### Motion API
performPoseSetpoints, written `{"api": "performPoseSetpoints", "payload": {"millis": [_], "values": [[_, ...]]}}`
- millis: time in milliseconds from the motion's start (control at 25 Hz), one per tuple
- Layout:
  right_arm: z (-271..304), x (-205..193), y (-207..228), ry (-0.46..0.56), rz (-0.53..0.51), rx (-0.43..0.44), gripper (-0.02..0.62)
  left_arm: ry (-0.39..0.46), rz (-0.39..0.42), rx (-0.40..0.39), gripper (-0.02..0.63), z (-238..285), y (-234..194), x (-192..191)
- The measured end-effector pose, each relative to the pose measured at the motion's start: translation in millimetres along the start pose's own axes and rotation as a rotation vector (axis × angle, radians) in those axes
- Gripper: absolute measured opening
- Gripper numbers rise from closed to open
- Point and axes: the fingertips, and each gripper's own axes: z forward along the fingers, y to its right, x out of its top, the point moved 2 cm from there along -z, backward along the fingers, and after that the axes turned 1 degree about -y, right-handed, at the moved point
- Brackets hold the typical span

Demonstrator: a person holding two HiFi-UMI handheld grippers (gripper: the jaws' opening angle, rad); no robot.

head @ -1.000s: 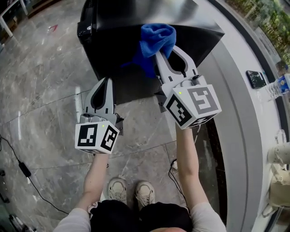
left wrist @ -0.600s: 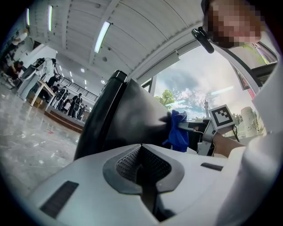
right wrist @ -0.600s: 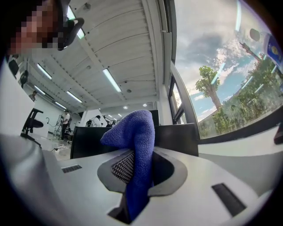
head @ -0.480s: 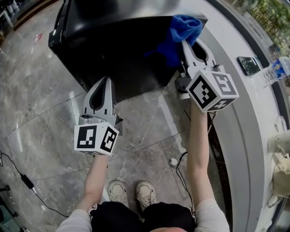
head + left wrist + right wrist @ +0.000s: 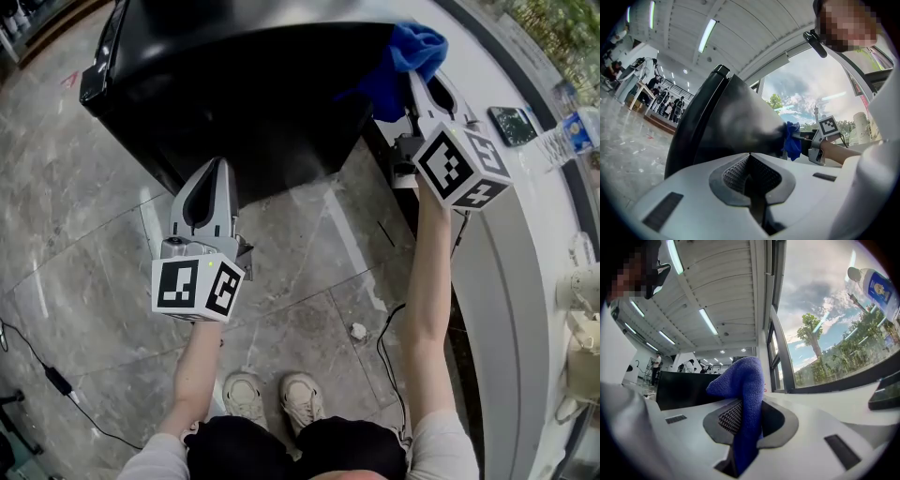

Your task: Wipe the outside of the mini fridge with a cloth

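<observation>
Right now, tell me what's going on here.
A person stands over a black fridge with a gripper in each hand. The right gripper is shut on a blue cloth and holds it at the fridge's top right corner. The left gripper is shut and empty, and hangs in front of the fridge.

The mini fridge (image 5: 253, 103) is glossy black; cloth (image 5: 412, 52) bright blue; left gripper (image 5: 216, 167) and right gripper (image 5: 422, 82) pale grey, their cubes (image 5: 199, 286) black-and-white squares; floor (image 5: 84, 234) grey marbled.
</observation>
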Motion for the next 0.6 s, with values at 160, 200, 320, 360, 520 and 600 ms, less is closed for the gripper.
{"api": "performPoseSetpoints", "payload": {"millis": [160, 200, 320, 360, 520, 600], "values": [[-1, -1, 14, -0.007, -0.010, -0.030, 0.081, -0.025, 0.000, 0.007, 0.005, -2, -2, -6], [-1, -1, 17, -0.004, -0.009, -0.038, 0.080, -0.026, 0.000, 0.011, 0.005, -2, -4, -6], [-1, 1, 27, 0.004, -0.007, -0.075, 0.080, -0.011, -0.002, 0.019, 0.005, -3, -7, -4], [-1, 2, 30, 0.002, -0.012, -0.089, 0.080, -0.006, -0.001, 0.020, 0.005, -3, -8, -4], [-2, 2, 37, -0.005, -0.023, -0.112, 0.080, -0.007, 0.005, 0.024, 0.005, -4, -8, -6], [-8, 5, 36, 0.006, -0.010, -0.114, 0.080, -0.013, 0.009, 0.037, 0.005, -8, -10, -7]]}}
